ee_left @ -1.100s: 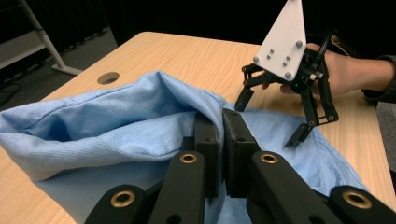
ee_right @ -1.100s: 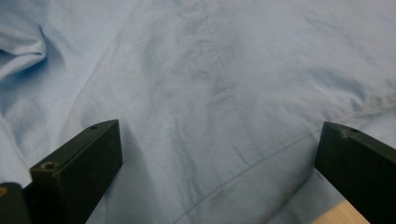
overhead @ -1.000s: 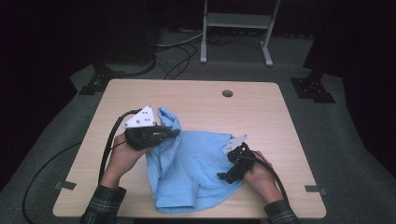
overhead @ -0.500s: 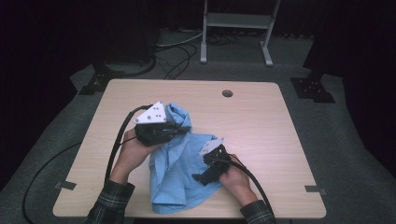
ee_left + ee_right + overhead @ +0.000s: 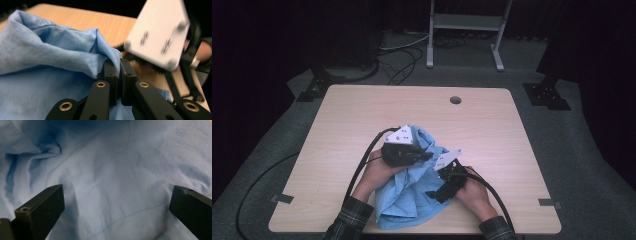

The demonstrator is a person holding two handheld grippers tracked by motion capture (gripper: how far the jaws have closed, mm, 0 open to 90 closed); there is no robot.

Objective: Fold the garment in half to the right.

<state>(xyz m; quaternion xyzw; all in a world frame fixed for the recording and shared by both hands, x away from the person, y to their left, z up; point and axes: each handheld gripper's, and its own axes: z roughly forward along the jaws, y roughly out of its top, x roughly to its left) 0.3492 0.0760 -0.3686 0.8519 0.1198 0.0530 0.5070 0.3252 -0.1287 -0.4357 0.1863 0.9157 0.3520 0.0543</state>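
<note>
Blue shirt (image 5: 409, 197) more bunched, apparently

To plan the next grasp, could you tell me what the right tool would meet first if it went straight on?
Most likely the light blue shirt: the open right tool points straight at it, apparently close.

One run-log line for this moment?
left claw: shut on light blue cloth shirt | right claw: open over shirt | wooden table: shirt bunched
</note>
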